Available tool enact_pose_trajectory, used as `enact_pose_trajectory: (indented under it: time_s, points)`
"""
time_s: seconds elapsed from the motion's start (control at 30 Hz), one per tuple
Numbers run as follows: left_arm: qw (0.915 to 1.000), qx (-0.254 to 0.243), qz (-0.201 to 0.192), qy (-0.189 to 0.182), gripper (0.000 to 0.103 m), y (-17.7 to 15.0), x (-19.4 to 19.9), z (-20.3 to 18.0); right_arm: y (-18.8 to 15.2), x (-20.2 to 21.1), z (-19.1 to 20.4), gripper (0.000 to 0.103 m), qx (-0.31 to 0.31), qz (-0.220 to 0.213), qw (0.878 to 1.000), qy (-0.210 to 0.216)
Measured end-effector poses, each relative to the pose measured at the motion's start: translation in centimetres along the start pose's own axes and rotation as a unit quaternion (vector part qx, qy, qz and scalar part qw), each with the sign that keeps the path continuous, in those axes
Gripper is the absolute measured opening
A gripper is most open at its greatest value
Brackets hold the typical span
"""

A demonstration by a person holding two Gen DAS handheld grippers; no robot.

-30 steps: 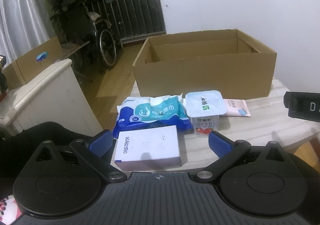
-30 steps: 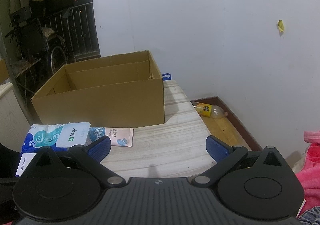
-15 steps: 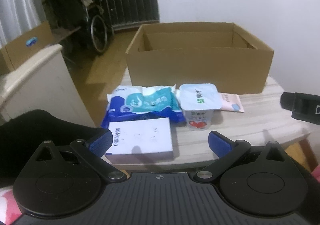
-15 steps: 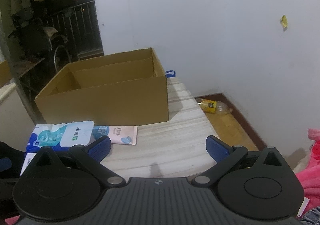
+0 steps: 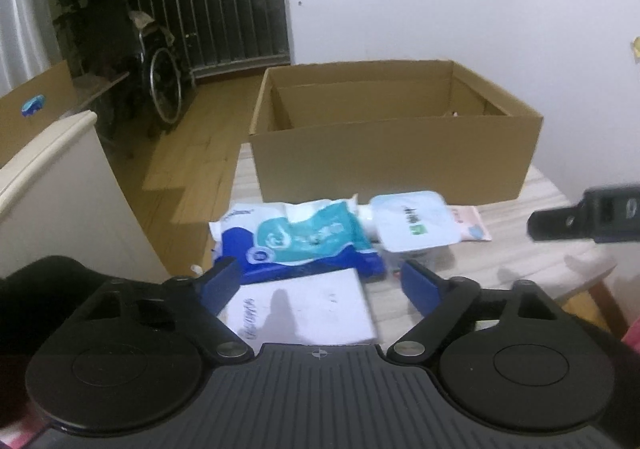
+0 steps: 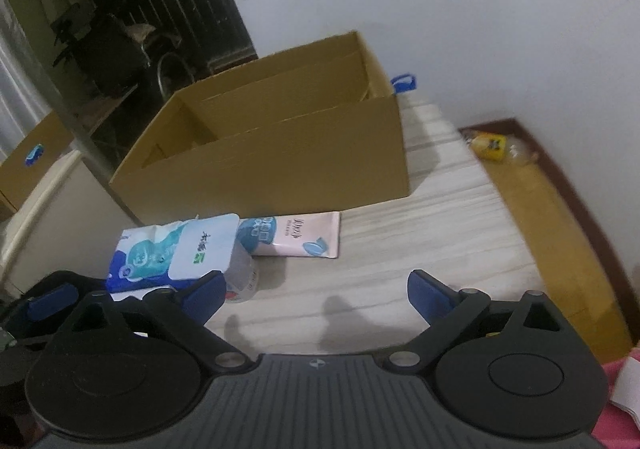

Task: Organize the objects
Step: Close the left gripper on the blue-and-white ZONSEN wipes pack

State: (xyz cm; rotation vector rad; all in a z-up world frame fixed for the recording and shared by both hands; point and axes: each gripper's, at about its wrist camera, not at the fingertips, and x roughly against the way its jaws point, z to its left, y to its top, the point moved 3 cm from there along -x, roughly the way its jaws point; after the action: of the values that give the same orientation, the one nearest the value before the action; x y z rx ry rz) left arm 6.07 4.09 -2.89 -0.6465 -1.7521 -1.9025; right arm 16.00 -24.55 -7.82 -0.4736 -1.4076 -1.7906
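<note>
In the left wrist view the left gripper (image 5: pixel 320 283) sat low in the frame, its jaws apart but having just been narrowing, with the white box (image 5: pixel 300 309) lying between the blue pads (image 5: pixel 222 283), which did not visibly press on it. Above it lay the blue tissue pack (image 5: pixel 296 239), the yogurt cup (image 5: pixel 414 223) and a pink sachet (image 5: pixel 470 223), all on the table (image 5: pixel 520 257) before the cardboard box (image 5: pixel 392 157) at centre. In the right wrist view the right gripper (image 6: pixel 316 295) stood wide open over bare tabletop, the cup at its lower-left finger.
</note>
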Motion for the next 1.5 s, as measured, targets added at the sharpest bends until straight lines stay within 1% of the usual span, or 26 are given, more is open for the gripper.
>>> enact_pose_trajectory:
  time_s: [0.1, 0.23, 0.33, 0.37, 0.4, 0.43, 0.5, 0.53, 0.6, 0.67, 0.7, 0.77, 0.83, 0.9, 0.97, 1.03, 1.07, 1.17, 1.23, 1.27, 1.33, 1.43, 1.5]
  points:
    - [0.9998, 0.019, 0.003, 0.0, 0.079, 0.3, -0.8, 2.0, 0.7, -0.8, -0.2, 0.097, -0.025, 0.011, 0.999, 0.027]
    - [0.9992, 0.039, 0.004, -0.013, 0.079, 0.8, -1.3, 3.5, 1.1, -2.2, 0.0, 0.091, -0.045, 0.03, 0.997, 0.056]
    - [0.9975, 0.043, 0.002, -0.057, 0.079, 1.1, -1.6, 3.0, 1.6, -3.7, 0.1, 0.091, -0.07, 0.048, 0.993, 0.08]
    - [0.997, 0.036, -0.001, -0.069, 0.079, 1.1, -1.7, 2.5, 1.7, -4.1, 0.1, 0.09, -0.075, 0.052, 0.992, 0.087]
    - [0.997, 0.027, -0.005, -0.073, 0.079, 1.0, -1.8, 2.0, 1.8, -4.3, 0.2, 0.089, -0.077, 0.054, 0.991, 0.09]
    - [0.9975, 0.017, -0.007, -0.068, 0.079, 1.0, -1.9, 1.6, 2.0, -4.5, 0.3, 0.087, -0.079, 0.054, 0.991, 0.092]
    - [0.9992, 0.008, -0.005, -0.038, 0.079, 0.8, -2.3, 1.4, 2.2, -4.6, 0.5, 0.086, -0.078, 0.056, 0.991, 0.097]
    - [0.9995, 0.014, -0.004, -0.027, 0.079, 0.6, -2.6, 1.8, 2.3, -4.5, 0.6, 0.086, -0.082, 0.054, 0.99, 0.097]
    - [0.9987, 0.047, 0.009, -0.016, 0.079, 0.5, -3.4, 3.4, 2.4, -4.2, 0.8, 0.085, -0.082, 0.054, 0.989, 0.108]
    - [0.9966, 0.078, 0.019, -0.014, 0.079, 0.5, -4.0, 5.0, 2.6, -3.9, 1.4, 0.08, -0.076, 0.057, 0.988, 0.12]
    - [0.9958, 0.089, 0.017, -0.013, 0.076, 0.7, -4.2, 5.9, 2.6, -3.9, 1.7, 0.079, -0.072, 0.06, 0.987, 0.128]
    - [0.9957, 0.091, 0.016, -0.004, 0.074, 1.0, -4.6, 7.0, 2.8, -4.1, 2.2, 0.073, -0.07, 0.066, 0.986, 0.139]
    - [0.9947, 0.1, 0.023, -0.006, 0.075, 1.3, -5.5, 7.9, 2.9, -4.5, 2.5, 0.072, -0.071, 0.073, 0.985, 0.139]
    - [0.9905, 0.131, 0.038, -0.015, 0.082, 1.4, -6.6, 8.9, 3.0, -4.6, 2.9, 0.072, -0.072, 0.072, 0.985, 0.142]
    - [0.9856, 0.159, 0.053, -0.027, 0.082, 1.2, -7.7, 9.6, 3.1, -4.5, 3.2, 0.072, -0.066, 0.067, 0.986, 0.138]
    - [0.9813, 0.174, 0.074, -0.038, 0.082, 1.0, -9.0, 9.9, 3.2, -4.7, 3.5, 0.072, -0.064, 0.066, 0.987, 0.136]
    - [0.9793, 0.181, 0.081, -0.041, 0.083, 1.0, -9.6, 10.0, 3.2, -4.7, 3.6, 0.072, -0.065, 0.067, 0.986, 0.136]
    - [0.9721, 0.209, 0.084, -0.066, 0.084, 0.7, -10.7, 10.2, 3.1, -5.0, 3.7, 0.072, -0.063, 0.069, 0.987, 0.131]
    - [0.9666, 0.223, 0.087, -0.093, 0.083, 0.4, -11.3, 10.1, 3.1, -5.2, 3.8, 0.072, -0.062, 0.069, 0.987, 0.128]
    - [0.9672, 0.221, 0.077, -0.099, 0.082, 0.4, -11.4, 9.9, 3.1, -5.3, 3.8, 0.072, -0.063, 0.071, 0.987, 0.129]
    - [0.9697, 0.206, 0.072, -0.111, 0.081, 0.5, -11.8, 9.3, 3.1, -5.5, 3.7, 0.072, -0.065, 0.072, 0.987, 0.129]
    - [0.9748, 0.181, 0.066, -0.113, 0.08, 0.7, -11.9, 8.6, 3.0, -5.9, 3.7, 0.071, -0.063, 0.073, 0.987, 0.127]
    - [0.975, 0.176, 0.067, -0.118, 0.075, 0.8, -11.9, 8.6, 3.0, -6.2, 3.7, 0.071, -0.065, 0.075, 0.987, 0.127]
